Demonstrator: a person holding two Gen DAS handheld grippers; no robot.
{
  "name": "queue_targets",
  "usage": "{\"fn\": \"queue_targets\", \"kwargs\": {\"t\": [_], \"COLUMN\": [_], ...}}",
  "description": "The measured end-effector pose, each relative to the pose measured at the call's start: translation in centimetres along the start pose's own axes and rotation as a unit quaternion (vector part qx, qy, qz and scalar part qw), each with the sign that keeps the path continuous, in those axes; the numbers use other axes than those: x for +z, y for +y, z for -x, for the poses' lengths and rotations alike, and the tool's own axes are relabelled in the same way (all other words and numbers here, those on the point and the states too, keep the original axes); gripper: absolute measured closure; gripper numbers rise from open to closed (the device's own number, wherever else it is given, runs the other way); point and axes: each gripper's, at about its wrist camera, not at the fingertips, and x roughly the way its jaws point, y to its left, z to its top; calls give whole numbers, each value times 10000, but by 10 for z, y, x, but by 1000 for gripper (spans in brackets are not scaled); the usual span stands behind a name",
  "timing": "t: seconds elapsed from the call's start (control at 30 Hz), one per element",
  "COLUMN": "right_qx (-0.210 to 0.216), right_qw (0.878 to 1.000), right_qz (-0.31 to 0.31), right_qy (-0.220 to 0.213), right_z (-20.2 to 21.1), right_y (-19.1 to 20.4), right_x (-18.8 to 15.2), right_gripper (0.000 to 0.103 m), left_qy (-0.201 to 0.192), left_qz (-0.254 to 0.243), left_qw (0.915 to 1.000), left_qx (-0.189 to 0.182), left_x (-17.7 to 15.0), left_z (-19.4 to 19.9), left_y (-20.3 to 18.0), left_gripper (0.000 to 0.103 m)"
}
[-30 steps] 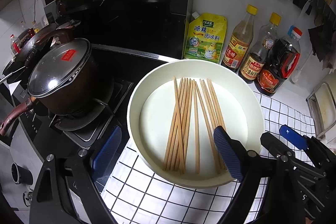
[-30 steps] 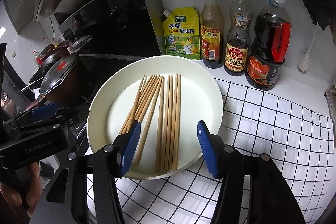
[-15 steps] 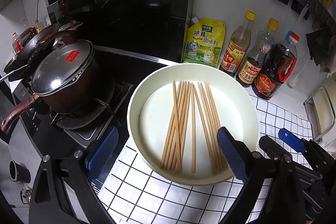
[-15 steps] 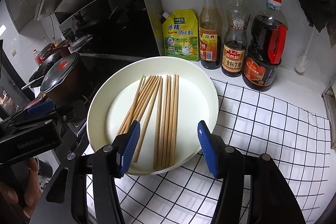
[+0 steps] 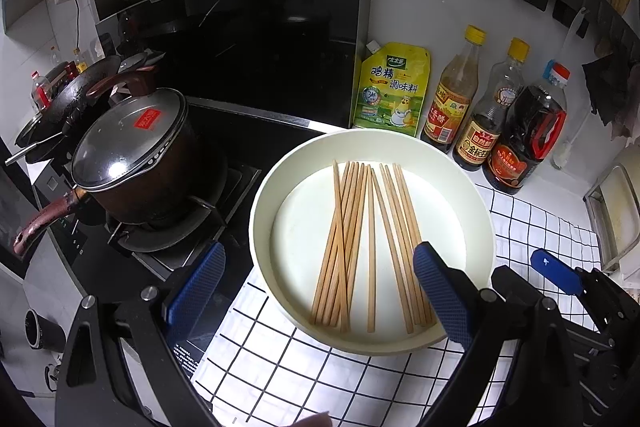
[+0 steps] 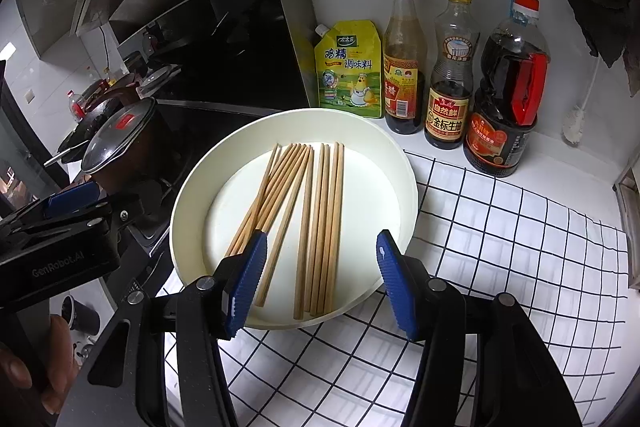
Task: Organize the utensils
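Nearest the lens, the right hand-held gripper (image 6: 320,281) hangs with its blue ribbed pads spread wide and nothing between them, poised over the near rim of a round cream tray (image 6: 188,195). Alongside it, the left hand-held gripper (image 5: 320,291) is likewise open and empty, one pad over the stove edge and the other over the tray; seen from the right wrist, its black body reads "GenRobot.AI" in grey letters. Both tools hover above a white cloth with a black grid (image 6: 500,247) covering the surface. Inside the tray lie the wooden chopsticks (image 6: 316,219), roughly a dozen, loose and unsorted: a fanned, crossing bunch toward the stove, a straighter set toward the cloth, one stick lying between the two.

Left of the tray, a dark saucepan under a glass lid (image 5: 132,139) bearing a red sticker sits on a gas burner, with a black wok (image 5: 76,99) behind it. Against the white wall beyond the tray stand a yellow seasoning pouch (image 6: 350,71) printed 鸡精调味料, a yellow-capped vinegar bottle (image 6: 402,67) marked 香醋, a second yellow-capped bottle (image 6: 450,83) labelled 自然鲜 and 金标生抽, and a large dark soy sauce jug (image 6: 506,95) with a red handle and red cap.
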Motion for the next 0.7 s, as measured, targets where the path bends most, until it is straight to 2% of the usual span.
{"fn": "queue_targets", "kwargs": {"t": [0.7], "right_qx": [7], "right_qw": [10000], "right_qz": [18], "right_qy": [-26], "right_z": [3], "right_y": [3], "right_x": [-2], "right_gripper": [48], "left_qy": [111], "left_qz": [58], "left_qw": [9999], "left_qx": [-25], "left_x": [-4], "left_z": [2], "left_y": [3], "left_gripper": [8]}}
